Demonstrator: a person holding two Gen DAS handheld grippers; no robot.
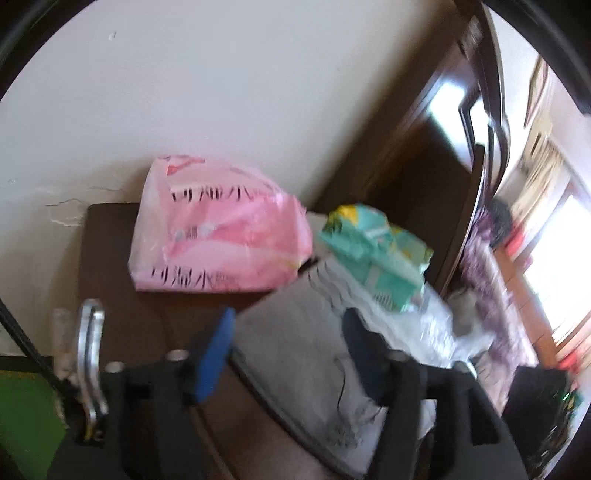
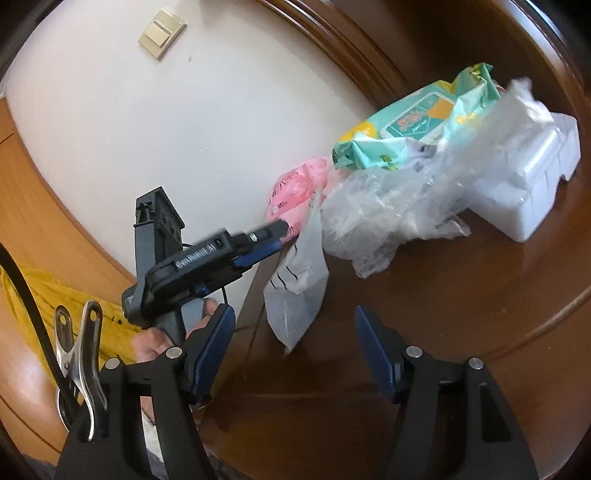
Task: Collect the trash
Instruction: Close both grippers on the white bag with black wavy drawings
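My left gripper (image 1: 291,343) stands with its jaws apart around a grey plastic bag (image 1: 306,350) that fills the gap between its blue pads. From the right wrist view the left gripper (image 2: 275,230) holds the grey bag (image 2: 295,291) by its upper edge, and the bag hangs down over the dark wooden table (image 2: 461,332). My right gripper (image 2: 293,354) is open and empty, just below the hanging bag. A pink packet (image 1: 218,229), a green wipes pack (image 2: 413,122) and crumpled clear plastic (image 2: 391,214) lie behind.
A white foam block (image 2: 532,177) sits at the right of the table. A white wall (image 2: 166,129) with a light switch (image 2: 162,33) stands behind. A dark wooden door frame (image 1: 424,155) rises to the right. Yellow cloth (image 2: 74,295) lies below the table edge.
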